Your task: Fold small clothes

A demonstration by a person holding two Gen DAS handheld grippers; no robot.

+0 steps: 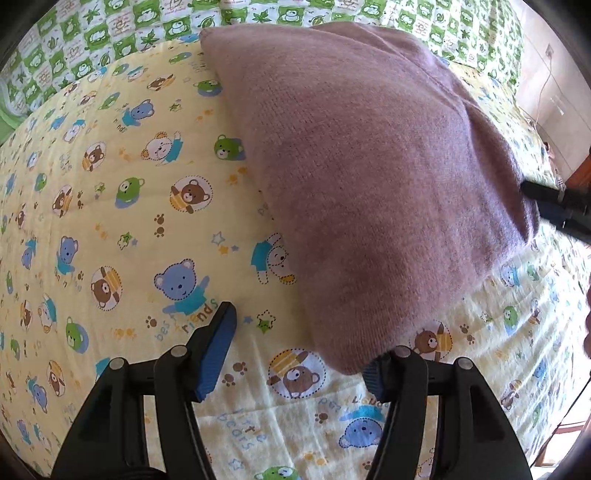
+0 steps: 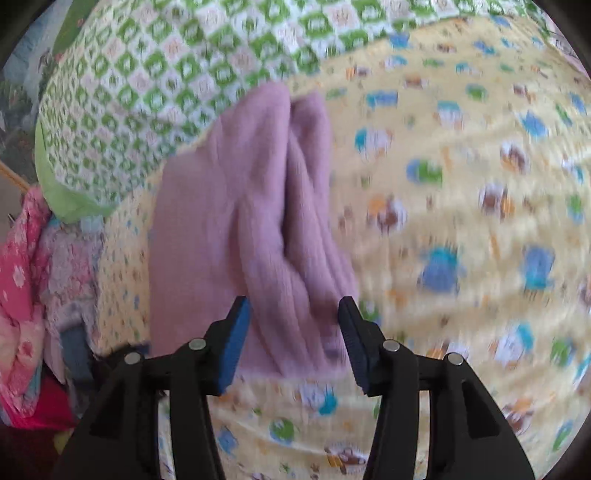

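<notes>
Purple knit garment (image 1: 369, 177) lay folded on the bed's bear-print sheet (image 1: 110, 221). My left tool (image 1: 299, 350) stood released by its corner; my right tool (image 2: 293, 332) also gaped, gripping nothing.

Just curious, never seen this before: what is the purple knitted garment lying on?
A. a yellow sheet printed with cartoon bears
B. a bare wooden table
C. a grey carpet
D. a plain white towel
A: the purple garment rests on a yellow bear-print sheet.

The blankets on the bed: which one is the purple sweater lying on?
The purple sweater lies on the yellow blanket with cartoon bears. The green-and-white checked blanket is behind it, at the far end of the bed.
</notes>
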